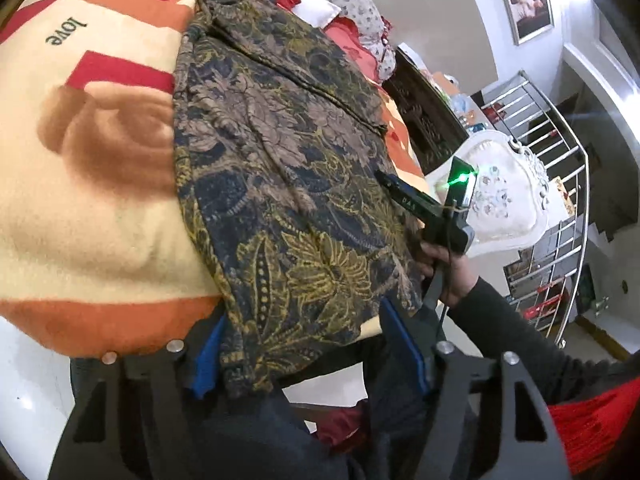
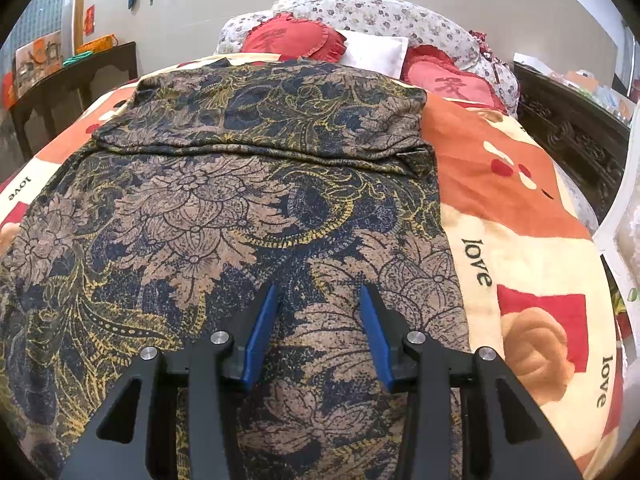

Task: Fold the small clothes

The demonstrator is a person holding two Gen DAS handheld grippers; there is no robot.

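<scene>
A dark navy, tan and gold floral garment point(image 1: 280, 168) lies spread on a bed, its far part folded over itself; it also shows in the right wrist view point(image 2: 224, 208). My left gripper point(image 1: 312, 344) is open at the garment's near hem, which hangs over the bed edge between its blue pads point(image 1: 208, 356). My right gripper point(image 2: 318, 324) is open just above the cloth, with its blue pads point(image 2: 262, 332) apart. The right gripper also shows in the left wrist view point(image 1: 390, 184), over the garment's right edge.
The bed has a cream, orange and red "love" blanket point(image 2: 520, 216). Red heart cushions point(image 2: 292, 40) and floral pillows point(image 2: 400, 16) lie at its head. A dark carved cabinet point(image 2: 568, 128), a white ornate chair point(image 1: 504, 192) and a steel stair railing point(image 1: 552, 216) stand on the right.
</scene>
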